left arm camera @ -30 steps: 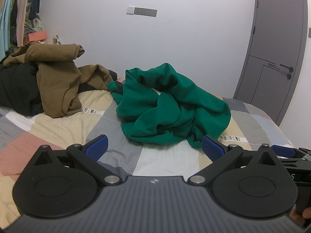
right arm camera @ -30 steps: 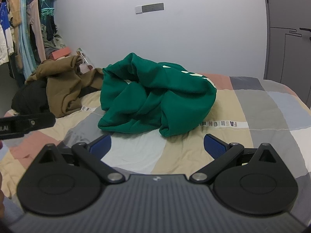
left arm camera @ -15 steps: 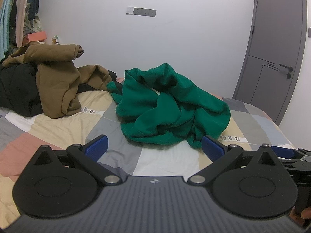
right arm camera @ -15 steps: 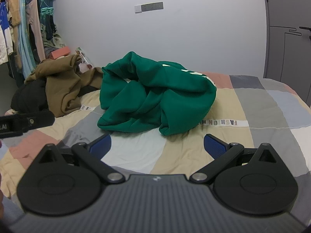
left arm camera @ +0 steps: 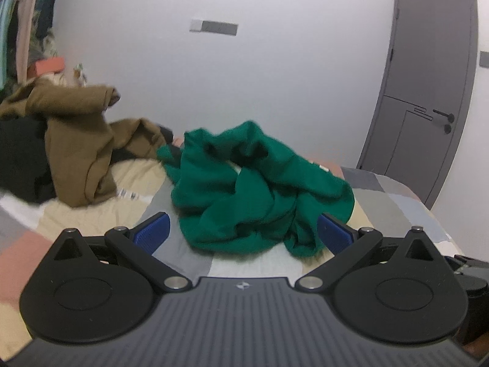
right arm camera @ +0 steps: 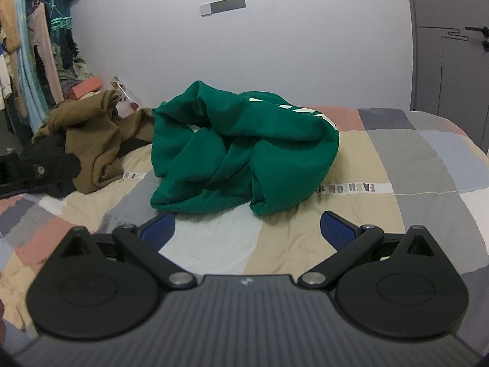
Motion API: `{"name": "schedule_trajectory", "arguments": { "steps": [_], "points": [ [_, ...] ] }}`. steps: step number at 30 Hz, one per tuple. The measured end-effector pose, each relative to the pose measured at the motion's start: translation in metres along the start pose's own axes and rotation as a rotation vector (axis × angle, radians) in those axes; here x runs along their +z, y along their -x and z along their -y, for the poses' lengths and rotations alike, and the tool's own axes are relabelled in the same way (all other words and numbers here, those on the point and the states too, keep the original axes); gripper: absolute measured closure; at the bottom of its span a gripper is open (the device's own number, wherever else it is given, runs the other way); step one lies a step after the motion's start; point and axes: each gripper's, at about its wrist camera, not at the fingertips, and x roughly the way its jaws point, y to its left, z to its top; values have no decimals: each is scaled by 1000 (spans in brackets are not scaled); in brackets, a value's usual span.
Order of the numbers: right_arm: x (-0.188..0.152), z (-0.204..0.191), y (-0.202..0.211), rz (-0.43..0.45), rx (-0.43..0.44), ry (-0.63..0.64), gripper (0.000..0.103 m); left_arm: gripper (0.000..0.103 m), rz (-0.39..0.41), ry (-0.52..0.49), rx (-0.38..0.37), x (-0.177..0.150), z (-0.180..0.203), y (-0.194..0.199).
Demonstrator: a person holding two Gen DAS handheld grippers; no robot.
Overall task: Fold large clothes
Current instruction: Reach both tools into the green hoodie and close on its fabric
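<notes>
A crumpled green sweatshirt (left arm camera: 253,195) (right arm camera: 244,156) with white lettering lies in a heap on the patchwork bed cover (right arm camera: 412,165), near the middle of the bed. My left gripper (left arm camera: 243,232) hovers just short of its near edge, open, with nothing between its blue pads. My right gripper (right arm camera: 247,229) is also open and empty, a little back from the heap's front edge. The left gripper's body (right arm camera: 39,169) shows at the left edge of the right wrist view.
A brown garment (left arm camera: 79,140) (right arm camera: 91,137) lies piled over black clothing (left arm camera: 21,159) at the bed's left. Clothes hang on a rack (right arm camera: 27,61) at far left. A grey door (left arm camera: 428,98) stands right, beyond the bed's edge. A white wall is behind.
The left wrist view has moved in closer to the green sweatshirt and is blurred by motion. The right gripper has barely shifted. Both have stayed open.
</notes>
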Motion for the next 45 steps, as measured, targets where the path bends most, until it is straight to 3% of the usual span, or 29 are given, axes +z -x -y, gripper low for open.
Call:
{"name": "schedule_trajectory", "arguments": {
  "steps": [7, 14, 19, 26, 35, 38, 41, 42, 45],
  "points": [
    [41, -8, -9, 51, -7, 18, 0, 0, 26, -10, -45, 48, -4, -28],
    [75, -24, -47, 60, -13, 14, 0, 0, 22, -8, -26, 75, -26, -83],
    [79, -36, -88, 36, -19, -2, 0, 0, -28, 52, -24, 58, -62, -120],
    [50, -56, -169, -43, 72, 2, 0, 0, -101, 180, -1, 16, -122, -160],
    [17, -65, -239, -78, 71, 24, 2, 0, -160, 235, -3, -28, -152, -190],
    [8, -67, -254, -90, 100, 56, 20, 0, -182, 236, -10, -37, -154, -197],
    [1, -68, -258, -116, 114, 97, 50, 0, -168, 240, -9, -42, -154, -196],
    [0, -68, -255, -105, 111, 117, 67, 0, -159, 239, -4, -43, -154, -194],
    [1, -70, -238, -63, 116, 163, 88, 0, -142, 250, 18, -45, -155, -189]
  ]
}}
